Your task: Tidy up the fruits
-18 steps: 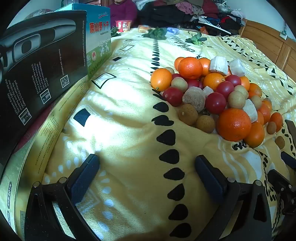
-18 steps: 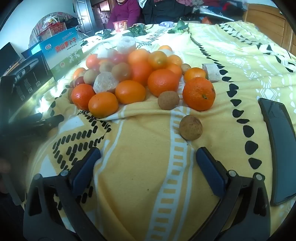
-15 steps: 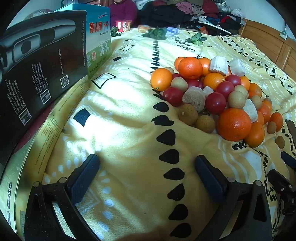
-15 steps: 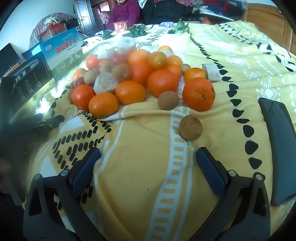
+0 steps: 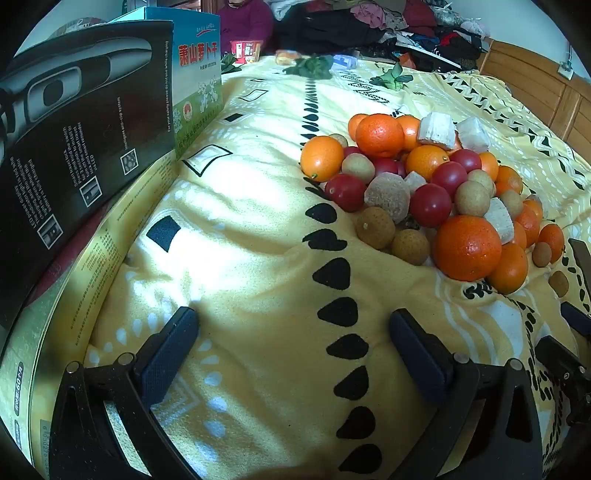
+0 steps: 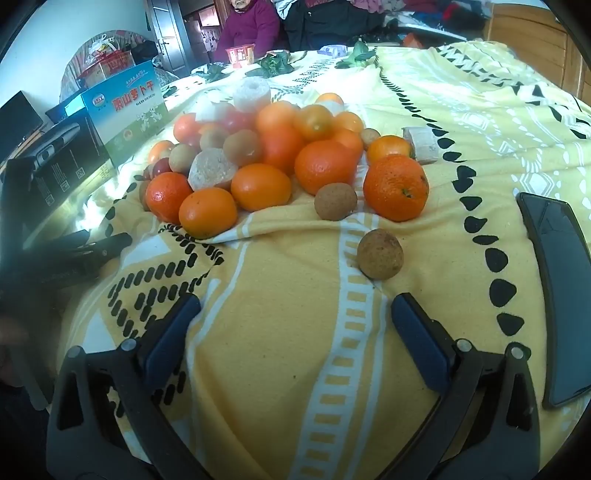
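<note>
A mixed pile of fruit lies on a yellow patterned blanket (image 5: 240,258): oranges (image 5: 466,248), red cherry tomatoes (image 5: 430,205), brown longans (image 5: 375,227) and pale cut chunks (image 5: 388,195). In the right wrist view the same pile (image 6: 280,147) sits ahead, with a big orange (image 6: 396,187) and two loose longans (image 6: 379,253) nearest. My left gripper (image 5: 291,339) is open and empty, short of the pile. My right gripper (image 6: 295,326) is open and empty, just short of the nearest longan.
A black product box (image 5: 74,147) and a blue-green box (image 5: 197,74) stand at the left. A dark phone (image 6: 557,288) lies at the right of the blanket. A person in purple (image 6: 251,26), clothes and green leaves are at the far edge. The left gripper shows dimly in the right wrist view (image 6: 85,251).
</note>
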The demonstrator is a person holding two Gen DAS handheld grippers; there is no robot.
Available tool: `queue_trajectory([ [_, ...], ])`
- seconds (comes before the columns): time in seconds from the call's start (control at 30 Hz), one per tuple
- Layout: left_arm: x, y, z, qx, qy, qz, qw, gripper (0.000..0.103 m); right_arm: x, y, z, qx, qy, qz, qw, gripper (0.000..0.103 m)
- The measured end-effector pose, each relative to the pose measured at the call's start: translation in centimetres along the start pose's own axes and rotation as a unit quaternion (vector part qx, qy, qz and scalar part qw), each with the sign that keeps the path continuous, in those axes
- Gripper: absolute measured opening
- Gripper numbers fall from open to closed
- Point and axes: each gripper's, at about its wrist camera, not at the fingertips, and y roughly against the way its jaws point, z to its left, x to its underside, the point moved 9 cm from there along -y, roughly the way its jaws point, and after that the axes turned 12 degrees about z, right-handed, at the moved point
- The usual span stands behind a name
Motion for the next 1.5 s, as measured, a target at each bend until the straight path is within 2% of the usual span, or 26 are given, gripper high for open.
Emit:
queue_trajectory([
  [1.27, -0.17, -0.14, -0.03, -0.003, -0.002, 0.004, 1.0, 0.103, -0.28, 0.02, 0.11, -0.001, 0.0, 0.003, 1.0, 0.103],
  [1.43, -0.17, -0.12, -0.03, -0.002, -0.002, 0.003, 1.0, 0.103, 0.03, -0.12, 0.34, 0.008, 0.01, 0.022, 1.0, 0.103],
  [1.5, -0.15, -0.1, -0.02, -0.001, -0.001, 0.002, 1.0, 0.103, 0.27, 0.03, 0.5, -0.007, 0.016, 0.03, 0.999, 0.103],
])
